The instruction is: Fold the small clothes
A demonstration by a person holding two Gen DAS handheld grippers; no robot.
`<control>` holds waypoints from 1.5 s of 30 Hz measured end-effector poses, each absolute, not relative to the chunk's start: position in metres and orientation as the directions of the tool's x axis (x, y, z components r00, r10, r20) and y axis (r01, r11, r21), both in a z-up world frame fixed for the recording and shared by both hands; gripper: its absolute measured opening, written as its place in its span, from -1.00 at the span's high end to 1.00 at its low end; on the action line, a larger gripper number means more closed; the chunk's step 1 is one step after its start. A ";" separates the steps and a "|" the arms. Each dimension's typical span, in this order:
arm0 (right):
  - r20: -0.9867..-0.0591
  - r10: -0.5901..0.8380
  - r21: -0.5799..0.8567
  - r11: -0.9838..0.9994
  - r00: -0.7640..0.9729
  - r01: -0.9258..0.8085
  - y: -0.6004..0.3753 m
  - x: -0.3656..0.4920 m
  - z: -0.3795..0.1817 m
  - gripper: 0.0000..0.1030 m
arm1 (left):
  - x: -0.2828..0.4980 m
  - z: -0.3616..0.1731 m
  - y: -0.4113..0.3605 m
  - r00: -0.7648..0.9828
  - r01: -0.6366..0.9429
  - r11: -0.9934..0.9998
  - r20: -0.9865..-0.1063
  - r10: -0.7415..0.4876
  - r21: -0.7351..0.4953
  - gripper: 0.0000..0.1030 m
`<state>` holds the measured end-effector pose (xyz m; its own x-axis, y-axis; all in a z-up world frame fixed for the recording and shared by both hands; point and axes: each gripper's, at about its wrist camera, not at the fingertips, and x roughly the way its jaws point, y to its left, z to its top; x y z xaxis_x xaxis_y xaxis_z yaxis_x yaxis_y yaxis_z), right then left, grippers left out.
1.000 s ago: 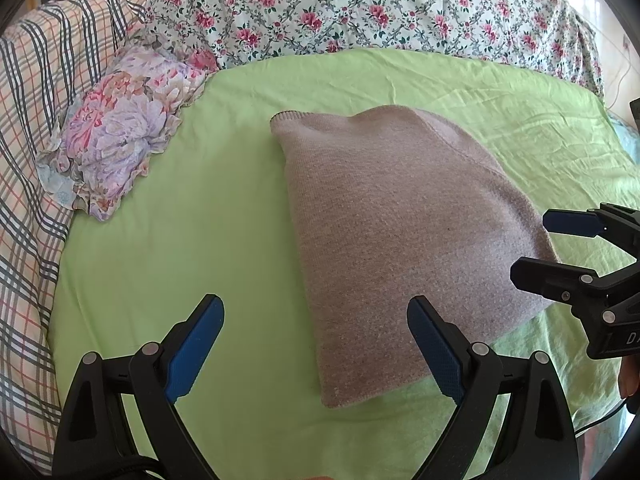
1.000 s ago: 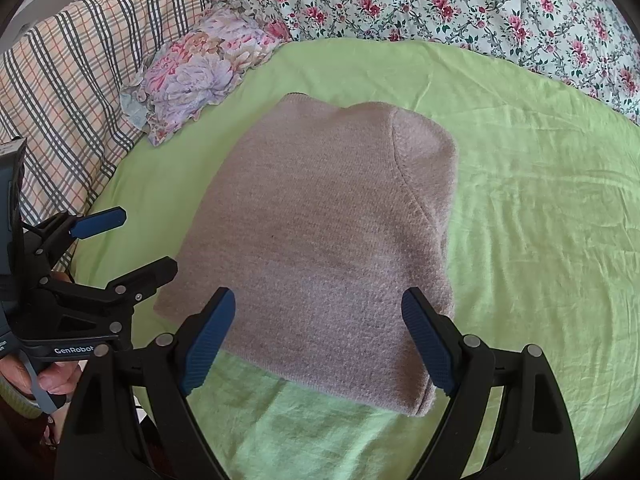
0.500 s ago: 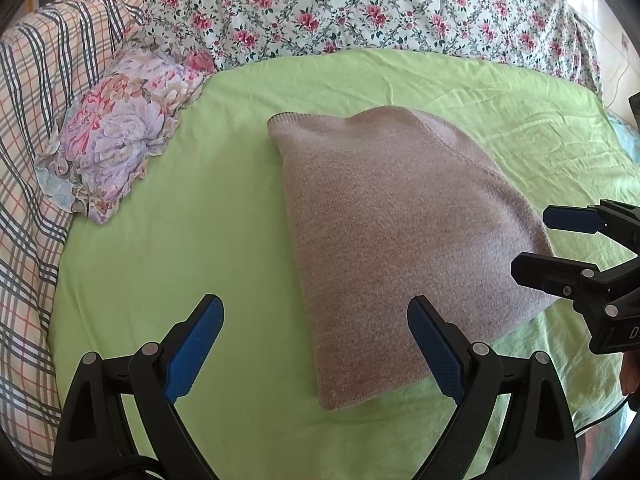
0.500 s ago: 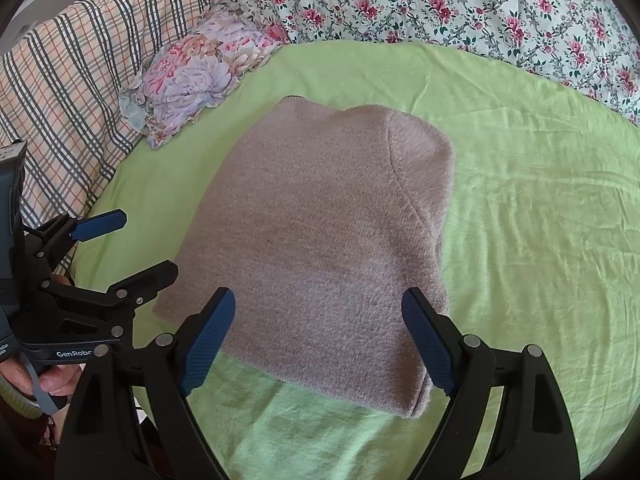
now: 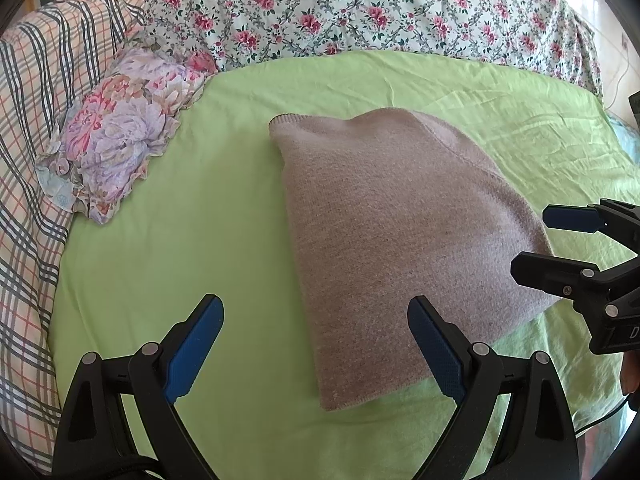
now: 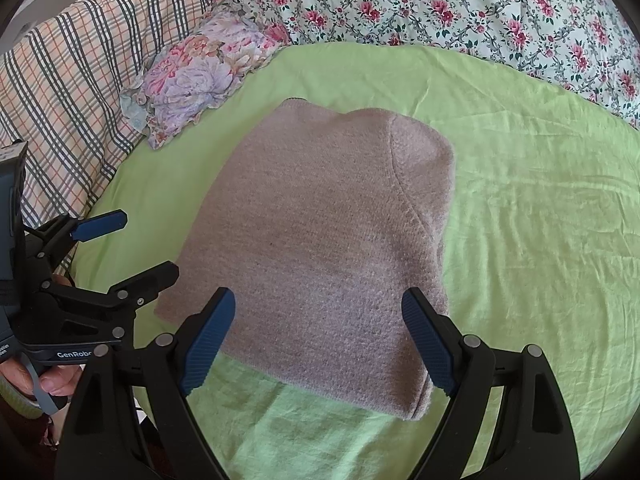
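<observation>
A folded mauve-grey knit sweater (image 5: pixel 396 236) (image 6: pixel 320 248) lies flat on the light green sheet (image 5: pixel 192 248) (image 6: pixel 540 240). My left gripper (image 5: pixel 316 340) hovers open over the sweater's near left corner, nothing between its blue pads. My right gripper (image 6: pixel 320 332) is open above the near edge of the sweater, also holding nothing. Each gripper shows in the other's view: the right one (image 5: pixel 556 240) at the sweater's right edge, the left one (image 6: pixel 132 244) at its left edge, both with fingers apart.
A small floral pillow (image 5: pixel 120 132) (image 6: pixel 200 72) lies at the sheet's far left. A plaid blanket (image 5: pixel 36 120) (image 6: pixel 68 68) runs along the left side, a rose-print quilt (image 5: pixel 360 4) (image 6: pixel 480 4) along the back. A hand (image 6: pixel 36 380) grips the left tool.
</observation>
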<state>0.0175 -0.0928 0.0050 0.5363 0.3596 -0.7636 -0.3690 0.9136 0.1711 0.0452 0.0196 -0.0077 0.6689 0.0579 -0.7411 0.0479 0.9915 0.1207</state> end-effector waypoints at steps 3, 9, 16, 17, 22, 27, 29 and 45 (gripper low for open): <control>-0.763 0.358 0.170 0.914 0.538 -0.368 -0.092 0.017 0.006 -0.66 | 0.045 -0.007 0.020 0.669 0.049 0.992 -0.741 0.057 0.120 -0.82; -0.763 0.359 0.169 0.913 0.538 -0.370 -0.093 0.018 0.007 -0.66 | 0.044 -0.007 0.020 0.670 0.047 0.992 -0.740 0.059 0.121 -0.82; -0.764 0.358 0.168 0.914 0.538 -0.369 -0.094 0.019 0.008 -0.66 | 0.044 -0.007 0.019 0.670 0.047 0.991 -0.740 0.059 0.122 -0.82; -0.764 0.357 0.167 0.914 0.537 -0.370 -0.094 0.019 0.007 -0.66 | 0.044 -0.007 0.019 0.670 0.047 0.991 -0.740 0.060 0.123 -0.82; -0.764 0.357 0.168 0.914 0.538 -0.369 -0.094 0.018 0.007 -0.66 | 0.044 -0.007 0.019 0.670 0.046 0.992 -0.740 0.060 0.122 -0.82; -0.764 0.356 0.167 0.914 0.538 -0.369 -0.093 0.018 0.007 -0.66 | 0.044 -0.007 0.019 0.670 0.046 0.991 -0.740 0.060 0.122 -0.82; -0.762 0.357 0.167 0.914 0.540 -0.369 -0.093 0.019 0.008 -0.66 | 0.045 -0.007 0.019 0.671 0.047 0.991 -0.739 0.060 0.122 -0.82; -0.763 0.356 0.166 0.915 0.540 -0.368 -0.092 0.020 0.008 -0.66 | 0.048 -0.007 0.019 0.669 0.049 0.991 -0.741 0.058 0.122 -0.82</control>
